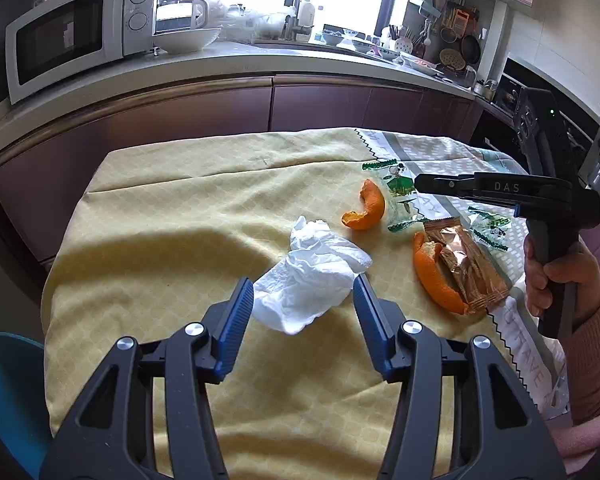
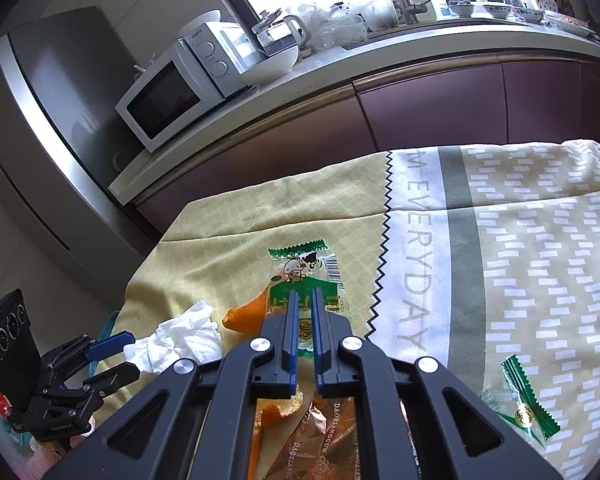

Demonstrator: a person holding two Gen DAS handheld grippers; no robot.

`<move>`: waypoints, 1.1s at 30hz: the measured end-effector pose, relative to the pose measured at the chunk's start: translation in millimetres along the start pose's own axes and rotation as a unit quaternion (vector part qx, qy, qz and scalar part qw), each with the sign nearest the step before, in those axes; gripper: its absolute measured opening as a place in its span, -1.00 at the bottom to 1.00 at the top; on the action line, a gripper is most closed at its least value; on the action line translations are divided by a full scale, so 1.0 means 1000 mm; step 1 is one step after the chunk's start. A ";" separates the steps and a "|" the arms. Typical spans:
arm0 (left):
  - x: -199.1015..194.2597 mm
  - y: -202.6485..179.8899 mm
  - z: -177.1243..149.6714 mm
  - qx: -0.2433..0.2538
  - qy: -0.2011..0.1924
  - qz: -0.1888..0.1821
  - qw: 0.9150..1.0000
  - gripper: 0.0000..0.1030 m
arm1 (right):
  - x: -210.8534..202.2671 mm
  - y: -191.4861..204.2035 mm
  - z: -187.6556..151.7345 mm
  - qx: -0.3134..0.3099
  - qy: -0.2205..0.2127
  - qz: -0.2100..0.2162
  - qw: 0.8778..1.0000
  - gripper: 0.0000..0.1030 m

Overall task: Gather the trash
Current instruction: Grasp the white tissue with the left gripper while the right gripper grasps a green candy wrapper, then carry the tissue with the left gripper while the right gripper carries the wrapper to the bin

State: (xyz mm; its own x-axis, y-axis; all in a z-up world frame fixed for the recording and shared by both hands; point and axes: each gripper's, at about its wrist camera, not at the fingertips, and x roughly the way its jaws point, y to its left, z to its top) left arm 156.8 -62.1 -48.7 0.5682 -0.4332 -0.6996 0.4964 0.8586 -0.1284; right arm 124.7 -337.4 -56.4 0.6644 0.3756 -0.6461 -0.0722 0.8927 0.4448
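Crumpled tissue (image 1: 308, 276) between the wide-spread left gripper (image 1: 303, 294); right gripper (image 2: 305, 300) nearly closed, empty, over green wrapper (image 2: 306, 276).

You've got a crumpled white tissue (image 1: 312, 276), two curled orange peels (image 1: 365, 206) (image 1: 434, 276), a copper foil wrapper (image 1: 470, 266) touching the bigger peel, and two green-edged clear wrappers (image 1: 398, 192) (image 1: 490, 228) beside them.
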 end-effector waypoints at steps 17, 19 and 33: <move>0.031 -0.002 -0.008 -0.002 0.049 0.022 0.999 -0.77 | 0.018 0.004 -0.006 -0.006 0.020 -0.006 1.000 -0.86; 0.028 -0.002 -0.008 -0.006 0.044 0.019 0.999 -0.81 | 0.013 0.006 -0.007 -0.008 0.012 -0.001 1.000 -0.92; -0.032 0.008 -0.018 -0.030 -0.010 0.023 0.999 -0.84 | -0.028 0.035 -0.018 -0.034 -0.032 0.043 0.998 -0.94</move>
State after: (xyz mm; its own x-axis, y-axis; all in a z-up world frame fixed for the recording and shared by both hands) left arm 131.2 -36.5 -40.2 0.6034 -0.3981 -0.6909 0.4303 0.8920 -0.1382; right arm 90.3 -312.7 -33.5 0.6992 0.4374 -0.5655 -0.1808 0.8735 0.4521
